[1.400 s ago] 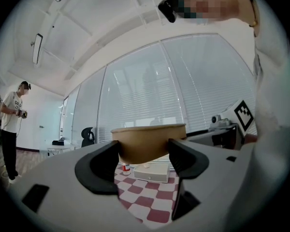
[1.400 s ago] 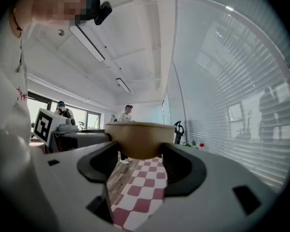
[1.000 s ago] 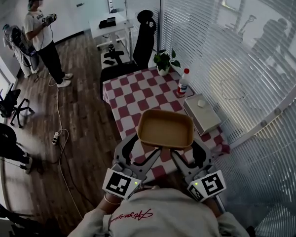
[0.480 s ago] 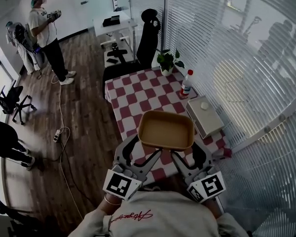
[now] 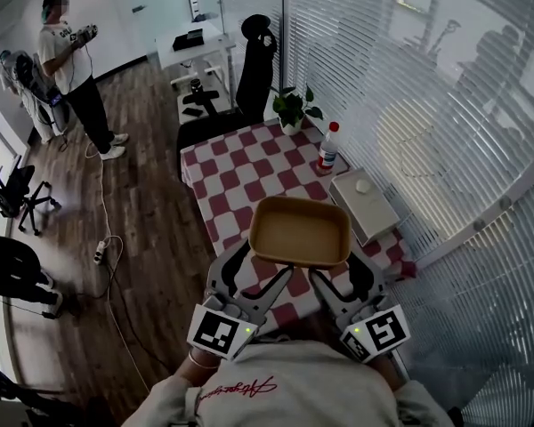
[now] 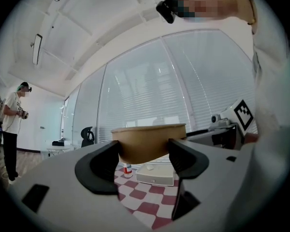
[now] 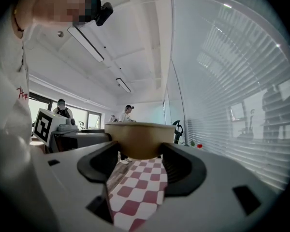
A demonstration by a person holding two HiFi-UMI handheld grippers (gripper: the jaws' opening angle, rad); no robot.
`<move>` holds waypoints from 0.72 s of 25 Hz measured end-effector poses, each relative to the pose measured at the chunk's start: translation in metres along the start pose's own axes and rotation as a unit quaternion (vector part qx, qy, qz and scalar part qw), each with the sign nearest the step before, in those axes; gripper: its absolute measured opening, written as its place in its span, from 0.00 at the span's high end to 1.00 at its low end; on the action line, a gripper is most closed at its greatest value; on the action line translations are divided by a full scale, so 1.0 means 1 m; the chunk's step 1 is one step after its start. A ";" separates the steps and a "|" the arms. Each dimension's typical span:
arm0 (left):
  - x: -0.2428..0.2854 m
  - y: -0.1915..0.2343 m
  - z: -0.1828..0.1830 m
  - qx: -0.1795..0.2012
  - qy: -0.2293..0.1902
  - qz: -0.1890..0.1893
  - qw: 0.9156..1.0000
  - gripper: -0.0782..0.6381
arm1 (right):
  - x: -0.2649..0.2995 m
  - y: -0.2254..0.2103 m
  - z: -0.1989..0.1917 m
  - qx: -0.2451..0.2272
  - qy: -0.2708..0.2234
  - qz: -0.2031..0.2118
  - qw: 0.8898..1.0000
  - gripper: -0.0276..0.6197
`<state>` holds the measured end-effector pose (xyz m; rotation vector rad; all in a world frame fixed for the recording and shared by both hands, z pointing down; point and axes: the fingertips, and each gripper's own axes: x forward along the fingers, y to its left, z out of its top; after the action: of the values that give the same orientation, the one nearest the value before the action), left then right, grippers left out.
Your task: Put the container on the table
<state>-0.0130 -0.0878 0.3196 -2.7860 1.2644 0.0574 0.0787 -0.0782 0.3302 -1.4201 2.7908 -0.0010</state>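
Tan container [image 5: 300, 231] held aloft over 6 o'clock end of checkered table [image 5: 240, 172], clear of it; clamped at 7 o'clock by left hand-held gripper [image 5: 260, 271], at 5 o'clock by right hand-held gripper [image 5: 343, 276].

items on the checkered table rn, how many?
3: potted plant at the far edge, bottle by the right edge, white box nearer on that side. The held container could hide more.
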 end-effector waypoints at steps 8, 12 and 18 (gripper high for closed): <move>0.000 0.002 -0.006 0.006 0.010 0.004 1.000 0.43 | 0.003 0.000 -0.008 0.009 0.004 0.004 1.000 0.51; 0.000 0.003 -0.017 0.001 0.011 0.009 1.000 0.43 | 0.005 -0.001 -0.019 0.008 0.009 0.006 1.000 0.50; -0.001 0.009 -0.024 -0.005 0.011 0.012 1.000 0.43 | 0.011 0.002 -0.025 0.003 0.014 0.007 1.000 0.50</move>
<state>-0.0204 -0.0946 0.3436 -2.7868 1.3069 0.0353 0.0707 -0.0863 0.3550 -1.4090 2.8216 -0.0309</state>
